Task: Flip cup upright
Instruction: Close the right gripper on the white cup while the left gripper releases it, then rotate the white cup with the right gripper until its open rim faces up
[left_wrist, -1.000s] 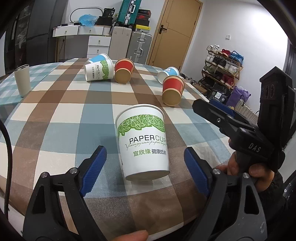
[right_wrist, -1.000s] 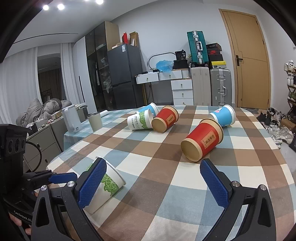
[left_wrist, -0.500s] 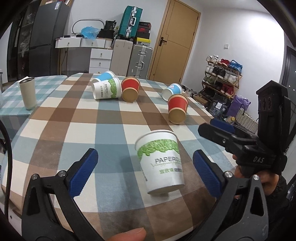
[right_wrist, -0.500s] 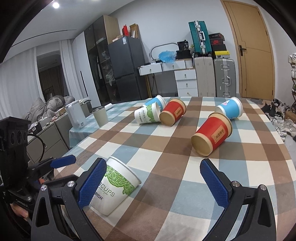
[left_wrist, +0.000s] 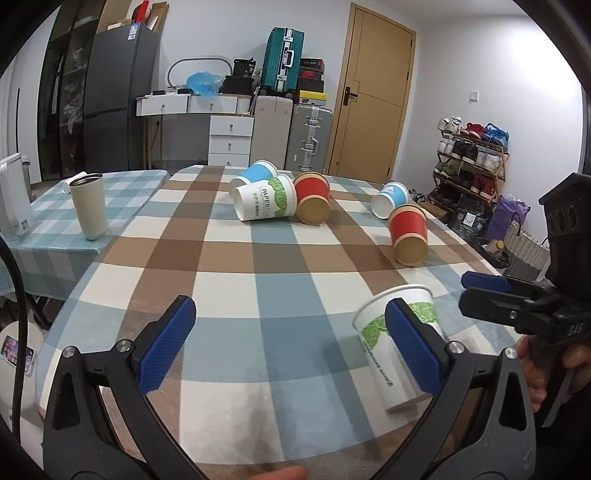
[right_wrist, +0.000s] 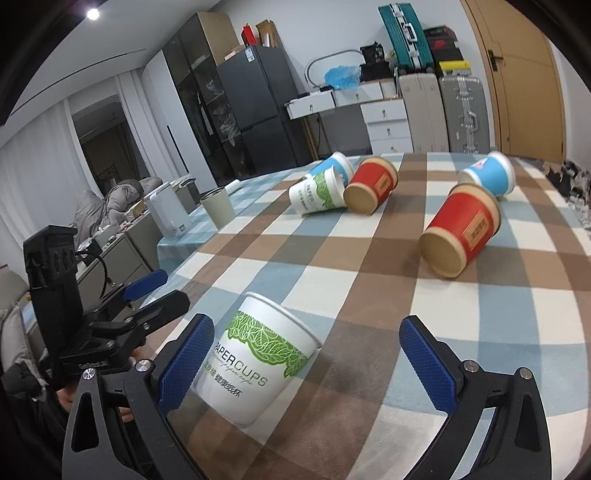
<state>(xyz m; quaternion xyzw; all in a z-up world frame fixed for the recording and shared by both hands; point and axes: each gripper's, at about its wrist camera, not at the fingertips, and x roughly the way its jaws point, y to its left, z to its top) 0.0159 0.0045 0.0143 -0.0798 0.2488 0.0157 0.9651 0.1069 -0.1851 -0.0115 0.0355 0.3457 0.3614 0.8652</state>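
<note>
A white paper cup with green leaves (left_wrist: 397, 345) (right_wrist: 258, 363) stands upright near the table's front edge. My left gripper (left_wrist: 291, 345) is open and empty; the cup is behind its right finger (left_wrist: 412, 345), not between the fingers. My right gripper (right_wrist: 306, 362) is open, and the cup stands just inside its left finger (right_wrist: 186, 363). Several other cups lie on their sides: a white one (left_wrist: 266, 203), two red ones (left_wrist: 314, 201) (left_wrist: 408, 234) and two blue ones (left_wrist: 253, 173) (left_wrist: 389, 199).
The checked tablecloth (left_wrist: 236, 291) covers the table. A beige tumbler (left_wrist: 88, 206) and a white appliance (left_wrist: 13, 201) stand on a lower side table at the left. Suitcases, drawers and a door are behind.
My left gripper has pulled back and turned left, so the upright cup has slid from between its fingers to its right edge. The right gripper has come closer to the cup.
</note>
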